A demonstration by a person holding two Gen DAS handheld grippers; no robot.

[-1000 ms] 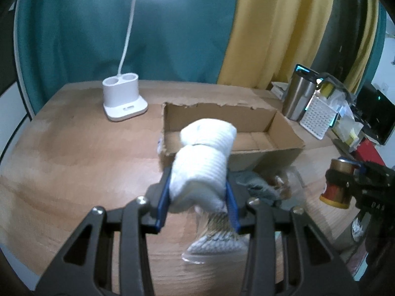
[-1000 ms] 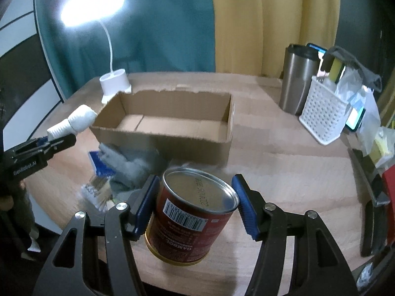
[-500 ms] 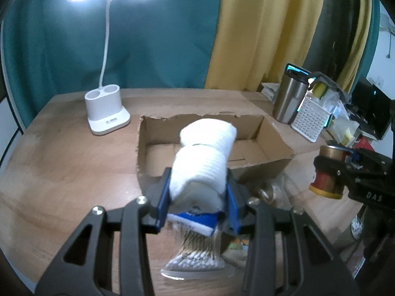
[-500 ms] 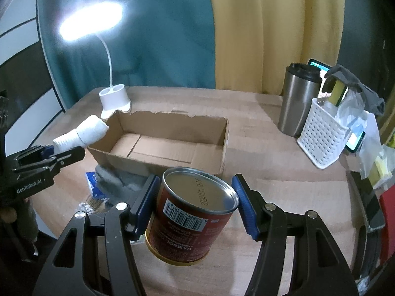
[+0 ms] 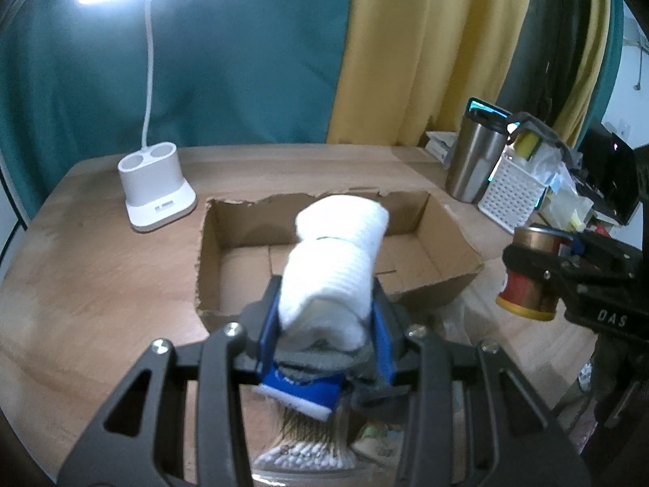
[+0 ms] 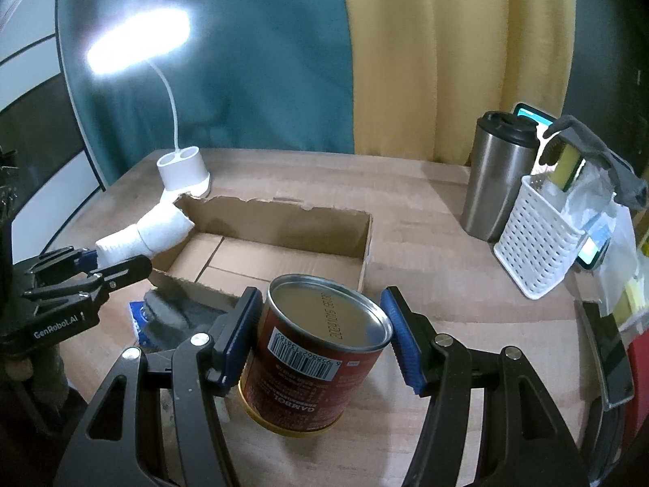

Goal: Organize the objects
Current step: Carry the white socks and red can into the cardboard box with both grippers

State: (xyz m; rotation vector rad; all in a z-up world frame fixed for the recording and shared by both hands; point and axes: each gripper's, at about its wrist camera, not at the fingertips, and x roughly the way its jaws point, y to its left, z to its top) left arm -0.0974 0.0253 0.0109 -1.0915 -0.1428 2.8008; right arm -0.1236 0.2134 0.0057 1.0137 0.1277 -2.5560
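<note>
- White, ribbed cloth roll [image 5: 336, 259]: clamped at its near end between the blue pads of the left gripper [image 5: 326, 324], its free end reaching out above the near-left part of the cardboard box [image 5: 442, 288]. It looks soft and light; a hold near the middle would probably stop the far end drooping.
- Red tin can [image 6: 320, 357], with a gold base, a plain metal top and a barcode label: held across its body by the right gripper [image 6: 320, 341], tilted, in the air short of the box's near wall. The left pad presses the can; whether the right pad touches cannot be made out. Judged rigid, smooth and heavier than the roll, so it may slip if the grip is slack.
- Cardboard box, torn along its rim, open at the top: its floor appears bare in both views.
- Wooden table [image 6: 426, 211]: carries the box and, against its near wall, a grey cloth [image 6: 170, 316] lying on a blue packet [image 5: 300, 389], with a bundle of cotton swabs [image 5: 308, 442] below the left gripper.
- White perforated basket [image 6: 535, 243], to the right: holds a yellow sponge and clear plastic wrapping; a steel tumbler [image 6: 495, 182] stands just beside it.
- White lamp base [image 5: 156, 188], left of the box: its two wells appear empty.
</note>
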